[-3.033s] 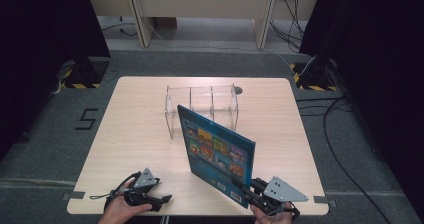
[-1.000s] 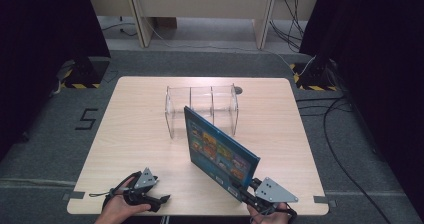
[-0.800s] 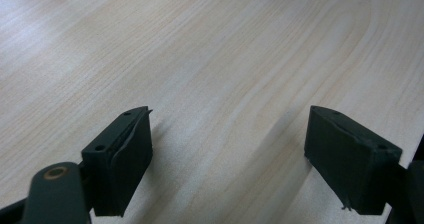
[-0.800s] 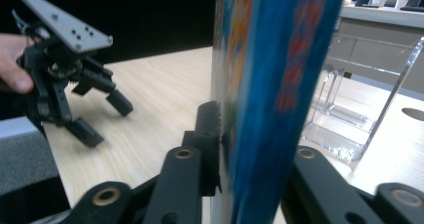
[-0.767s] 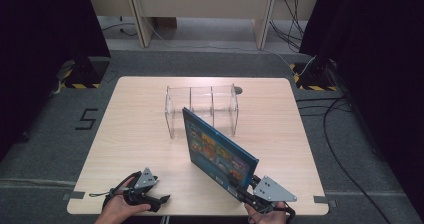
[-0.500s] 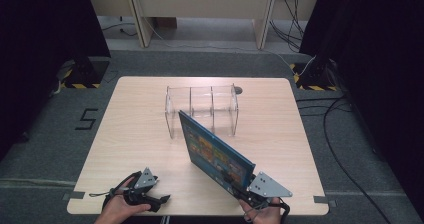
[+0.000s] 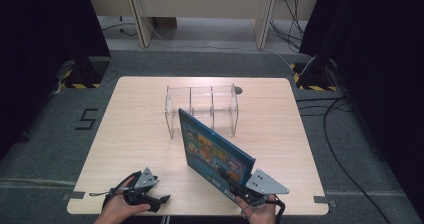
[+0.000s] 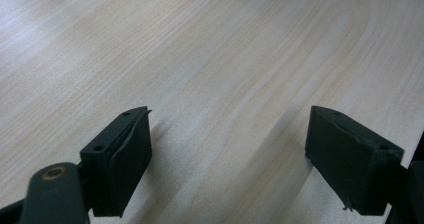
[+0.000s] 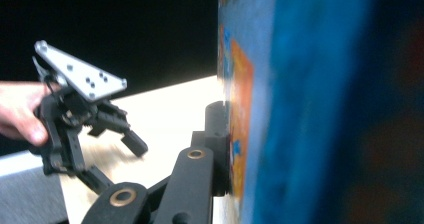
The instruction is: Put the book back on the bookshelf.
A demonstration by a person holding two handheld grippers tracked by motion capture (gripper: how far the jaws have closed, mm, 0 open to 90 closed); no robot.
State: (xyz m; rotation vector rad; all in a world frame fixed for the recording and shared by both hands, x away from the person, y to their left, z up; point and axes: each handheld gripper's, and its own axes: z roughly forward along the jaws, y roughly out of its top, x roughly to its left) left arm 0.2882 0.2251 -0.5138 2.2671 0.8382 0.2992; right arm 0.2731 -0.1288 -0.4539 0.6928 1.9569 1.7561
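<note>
1. Blue book (image 7: pixel 217 151) with bright picture panels on its cover sits pinched in my right gripper (image 7: pixel 239 190), the jaws pressed on its near lower corner.
2. It leans tilted above the desk (image 7: pixel 135 129), its far top corner reaching up toward the clear rack (image 7: pixel 201 109).
3. That clear rack stands at the middle of the desk's far half, split into three compartments.
4. From the right gripper view, one black jaw presses flat against the cover (image 9: pixel 300 104), which is blurred.
5. My left gripper (image 7: pixel 150 200) rests low at the near left edge of the desk, well apart from the book.
6. Its jaws are spread wide over bare pale wood (image 8: pixel 215 59), gripping nothing.
</note>
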